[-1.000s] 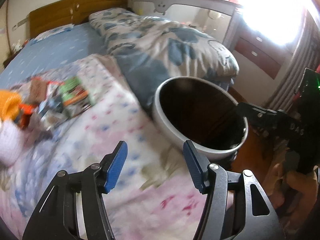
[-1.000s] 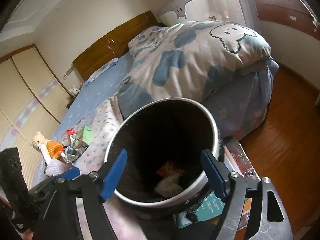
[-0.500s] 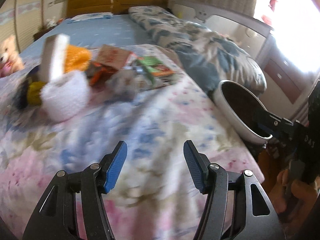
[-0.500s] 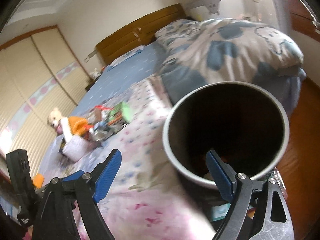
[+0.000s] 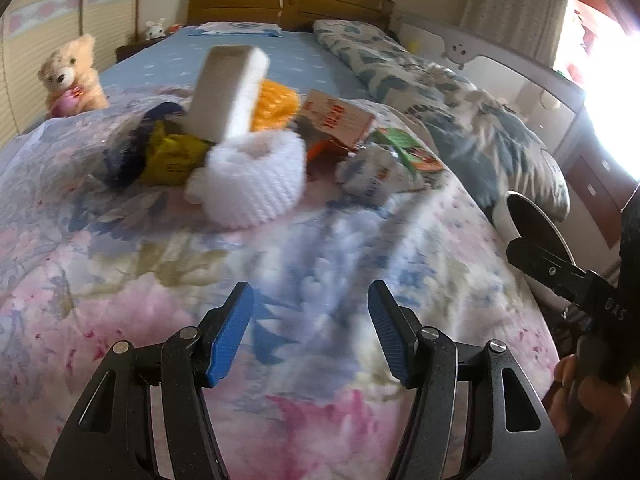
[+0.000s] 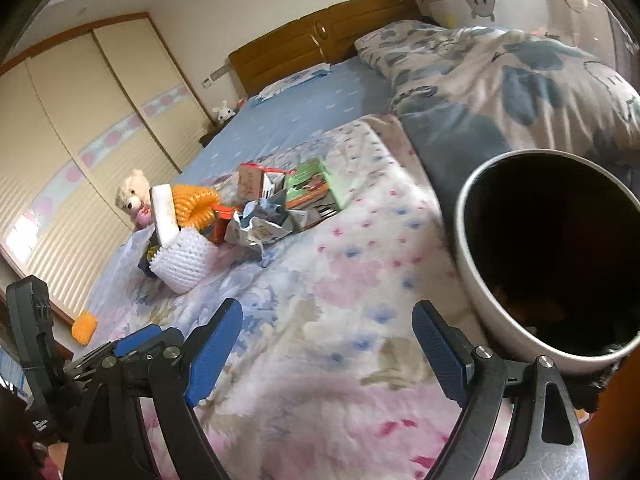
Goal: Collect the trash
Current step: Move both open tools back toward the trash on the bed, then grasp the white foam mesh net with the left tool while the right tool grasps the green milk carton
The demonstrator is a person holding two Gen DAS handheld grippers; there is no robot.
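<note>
My left gripper (image 5: 310, 334) has its jaws standing moderately apart with nothing between them, only the floral quilt (image 5: 320, 248) below. My right gripper (image 6: 327, 346) has its jaws wide, also with nothing in them, over the same quilt.

Against the view a second ago, both cameras have swung away from the trash bin (image 6: 556, 264) toward the bed. Then the bin's dark mouth filled the right view between the jaws; now it sits at the right edge, outside the right-hand jaw. In the left view the bin (image 5: 534, 224) has slid from centre to the far right, and the trash pile has come from the left edge to the middle.

The trash lies ahead of both sets of jaws and well apart from them, up the quilt. Nearest is a white foam net (image 5: 250, 178) with a white block (image 5: 230, 92) leaning above it. Behind sits an orange foam net (image 5: 276, 106), a yellow wrapper (image 5: 172, 158) to the left, and to the right a red-printed carton (image 5: 336, 120), a crumpled silvery wrapper (image 5: 372, 174) and a green packet (image 5: 412, 150). A teddy bear (image 5: 68, 76) sits at the far left.
</note>
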